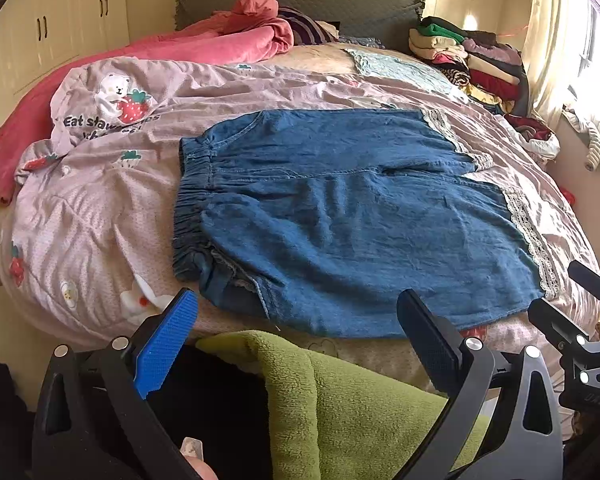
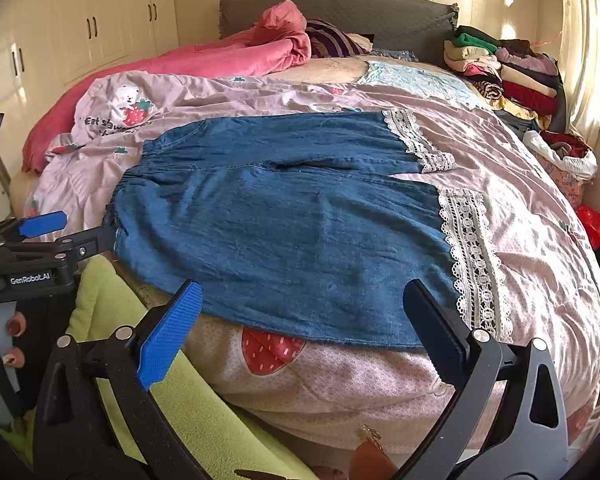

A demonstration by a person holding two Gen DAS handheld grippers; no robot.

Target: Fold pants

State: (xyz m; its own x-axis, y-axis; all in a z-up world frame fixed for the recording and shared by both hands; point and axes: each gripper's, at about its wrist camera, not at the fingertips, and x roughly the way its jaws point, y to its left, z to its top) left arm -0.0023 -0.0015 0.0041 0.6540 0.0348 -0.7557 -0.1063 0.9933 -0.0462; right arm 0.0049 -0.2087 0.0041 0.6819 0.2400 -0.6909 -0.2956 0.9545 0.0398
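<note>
Pants (image 1: 340,220) flat on the bed (image 1: 100,216), unfolded; left tongs (image 1: 296,332) and right tongs (image 2: 300,320) gape empty — next, grab the near edge.

Blue denim pants (image 1: 340,220) (image 2: 284,220) are spread flat on the bed, unfolded. The gathered elastic waistband is turned to the left; both short legs, hemmed with white lace, are extended to the right.

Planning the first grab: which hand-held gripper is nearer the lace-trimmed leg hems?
Right. The right hand-held gripper hovers open near the lace hems; the left hand-held gripper hovers open toward the waistband.
</note>
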